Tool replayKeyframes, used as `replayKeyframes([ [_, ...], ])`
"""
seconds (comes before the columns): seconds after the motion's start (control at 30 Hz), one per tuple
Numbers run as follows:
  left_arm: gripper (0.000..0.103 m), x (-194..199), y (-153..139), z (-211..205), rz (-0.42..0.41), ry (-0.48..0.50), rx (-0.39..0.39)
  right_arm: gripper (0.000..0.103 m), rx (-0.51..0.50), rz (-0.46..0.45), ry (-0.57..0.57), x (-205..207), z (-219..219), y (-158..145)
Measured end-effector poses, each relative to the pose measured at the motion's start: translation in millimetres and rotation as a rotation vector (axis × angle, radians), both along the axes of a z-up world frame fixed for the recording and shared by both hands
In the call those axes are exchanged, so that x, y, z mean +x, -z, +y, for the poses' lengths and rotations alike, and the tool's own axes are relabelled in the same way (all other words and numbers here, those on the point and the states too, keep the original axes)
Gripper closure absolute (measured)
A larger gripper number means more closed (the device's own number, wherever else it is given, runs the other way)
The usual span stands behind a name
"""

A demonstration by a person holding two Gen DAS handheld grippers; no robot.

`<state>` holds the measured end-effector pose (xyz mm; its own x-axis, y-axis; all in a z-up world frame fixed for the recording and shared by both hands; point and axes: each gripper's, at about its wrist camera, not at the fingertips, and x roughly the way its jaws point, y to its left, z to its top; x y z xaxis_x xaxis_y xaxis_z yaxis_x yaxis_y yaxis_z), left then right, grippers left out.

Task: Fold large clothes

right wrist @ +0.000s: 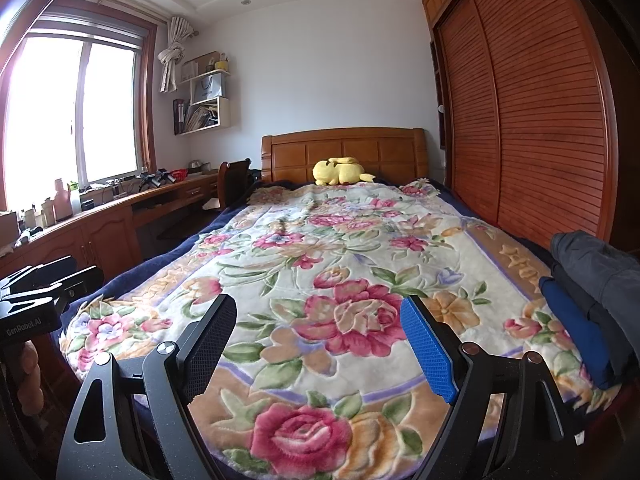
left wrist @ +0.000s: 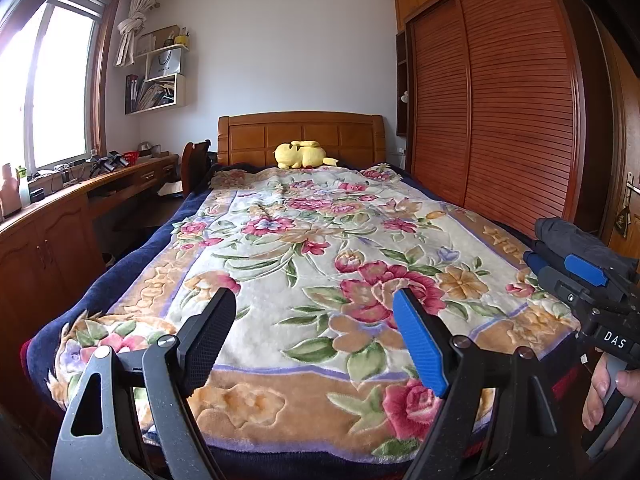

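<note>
Risk: a grasp at the clothes (right wrist: 592, 296) could pinch only the top grey layer, or catch the blanket (right wrist: 320, 280) beneath, because the garments lay piled together (dark grey over blue). The pile rested at the right edge of the bed (left wrist: 120, 272), well right of both tools. The left hand-held gripper (left wrist: 316, 340) and right hand-held gripper (right wrist: 320, 344) hovered over the foot of the bed, jaws spread and holding nothing.

Left tongs (left wrist: 316, 344) gaped empty above the floral blanket (left wrist: 304, 264), right tongs (left wrist: 560, 268) off to their right, beside dark folded clothes (left wrist: 576, 236), yellow plush (left wrist: 304, 155) far ahead by the headboard (left wrist: 300, 132)
</note>
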<state>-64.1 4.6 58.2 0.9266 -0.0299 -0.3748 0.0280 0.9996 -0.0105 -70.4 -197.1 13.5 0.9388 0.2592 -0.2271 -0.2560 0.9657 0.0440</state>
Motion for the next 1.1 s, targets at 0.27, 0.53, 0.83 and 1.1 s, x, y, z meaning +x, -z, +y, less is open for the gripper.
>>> replayKeyframes([
  [0.27,0.022,0.0,0.4,0.5,0.000,0.000,-0.001,0.018,0.000,0.004,-0.002,0.2,-0.4,0.5],
  [0.53,0.022,-0.2,0.4,0.8,-0.002,0.000,-0.002,0.018,0.004,0.006,0.001,0.9,-0.8,0.1],
  [0.83,0.022,-0.6,0.6,1.1,-0.001,0.000,-0.002,0.018,0.006,0.004,0.001,1.0,-1.5,0.0],
  [1.1,0.022,-0.8,1.0,1.5,-0.002,0.000,-0.003,0.018,0.008,0.006,-0.003,0.5,-0.8,-0.5],
])
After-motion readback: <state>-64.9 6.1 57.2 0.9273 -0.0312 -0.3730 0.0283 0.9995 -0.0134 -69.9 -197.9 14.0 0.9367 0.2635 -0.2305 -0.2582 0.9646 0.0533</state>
